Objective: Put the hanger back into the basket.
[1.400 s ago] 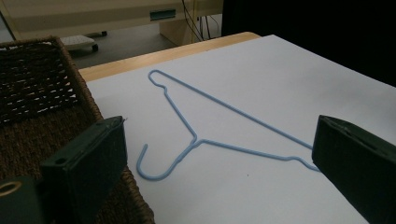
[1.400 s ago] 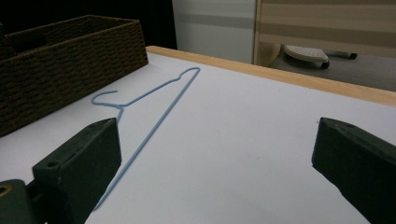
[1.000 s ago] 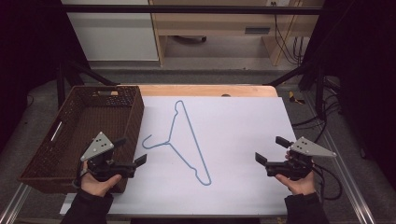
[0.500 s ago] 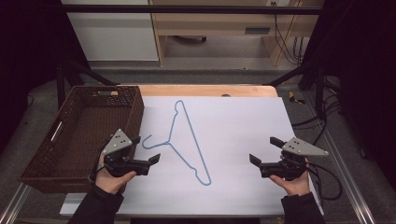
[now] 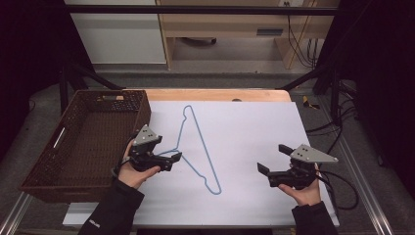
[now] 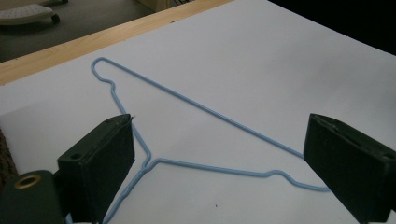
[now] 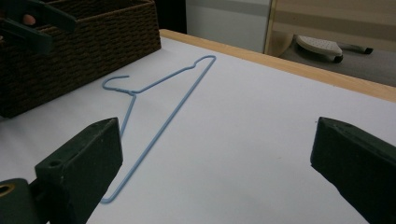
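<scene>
High view overhead facing forward, tool views low and close, all sharing the blue hanger

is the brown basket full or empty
Empty. The high view looks straight into the wicker basket and shows only its bare woven floor; the blue hanger lies flat on the white sheet outside it.

A blue wire hanger lies flat on the white counter, its neck between the left gripper's wide-apart, just-narrowing jaws.
</scene>
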Available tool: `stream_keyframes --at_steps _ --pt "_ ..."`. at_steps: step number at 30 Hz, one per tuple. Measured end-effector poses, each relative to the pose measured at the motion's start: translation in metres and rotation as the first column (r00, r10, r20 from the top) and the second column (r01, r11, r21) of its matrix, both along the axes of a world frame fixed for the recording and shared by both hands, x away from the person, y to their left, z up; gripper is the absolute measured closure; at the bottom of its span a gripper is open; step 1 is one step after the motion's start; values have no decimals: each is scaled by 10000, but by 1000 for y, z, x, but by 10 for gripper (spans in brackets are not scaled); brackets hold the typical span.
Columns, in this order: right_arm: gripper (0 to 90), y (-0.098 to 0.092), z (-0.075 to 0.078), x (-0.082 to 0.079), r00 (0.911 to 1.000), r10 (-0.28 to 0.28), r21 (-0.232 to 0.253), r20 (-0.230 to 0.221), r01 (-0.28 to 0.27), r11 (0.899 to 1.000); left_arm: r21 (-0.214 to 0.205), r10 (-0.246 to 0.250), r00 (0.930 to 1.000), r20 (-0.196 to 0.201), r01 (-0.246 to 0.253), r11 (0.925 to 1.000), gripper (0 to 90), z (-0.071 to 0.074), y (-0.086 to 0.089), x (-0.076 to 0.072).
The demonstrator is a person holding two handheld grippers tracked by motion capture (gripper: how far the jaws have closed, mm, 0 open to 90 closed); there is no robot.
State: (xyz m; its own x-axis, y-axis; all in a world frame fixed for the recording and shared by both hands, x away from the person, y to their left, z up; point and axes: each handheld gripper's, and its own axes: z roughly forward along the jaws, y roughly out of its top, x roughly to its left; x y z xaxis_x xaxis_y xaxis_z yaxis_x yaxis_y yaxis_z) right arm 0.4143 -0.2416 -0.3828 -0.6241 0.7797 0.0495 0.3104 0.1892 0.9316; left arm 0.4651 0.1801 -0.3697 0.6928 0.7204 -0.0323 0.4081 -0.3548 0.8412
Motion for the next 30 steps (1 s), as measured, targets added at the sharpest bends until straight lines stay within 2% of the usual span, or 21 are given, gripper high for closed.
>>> stream_keyframes --at_steps 6,8,16,19,21,26,30 --pt "28 1 -1 1 10000 40 -66 -51 -40 10000 29 133 9995 -288 -132 9999 106 -9 -15 17" --pt "28 2 -1 1 10000 50 -62 -54 -51 10000 118 306 9985 -444 -301 9995 107 -13 -20 28" --pt "29 3 -3 1 9999 106 -71 -76 -106 9999 283 388 9977 -563 -372 9989 133 -18 -26 45" --pt "29 3 -3 2 9998 172 -131 -33 -173 9998 365 497 9962 -717 -472 9982 148 -22 -27 53" --pt "29 4 -4 2 9999 160 -135 -67 -160 9998 641 561 9950 -828 -509 9966 152 -26 -29 61" --pt "30 5 -4 2 9998 160 -105 -102 -161 9998 998 663 9929 -983 -565 9934 170 -29 -32 75" --pt "31 6 -5 3 9997 202 -122 -141 -203 9997 989 794 9918 -999 -695 9927 207 -34 -32 83"
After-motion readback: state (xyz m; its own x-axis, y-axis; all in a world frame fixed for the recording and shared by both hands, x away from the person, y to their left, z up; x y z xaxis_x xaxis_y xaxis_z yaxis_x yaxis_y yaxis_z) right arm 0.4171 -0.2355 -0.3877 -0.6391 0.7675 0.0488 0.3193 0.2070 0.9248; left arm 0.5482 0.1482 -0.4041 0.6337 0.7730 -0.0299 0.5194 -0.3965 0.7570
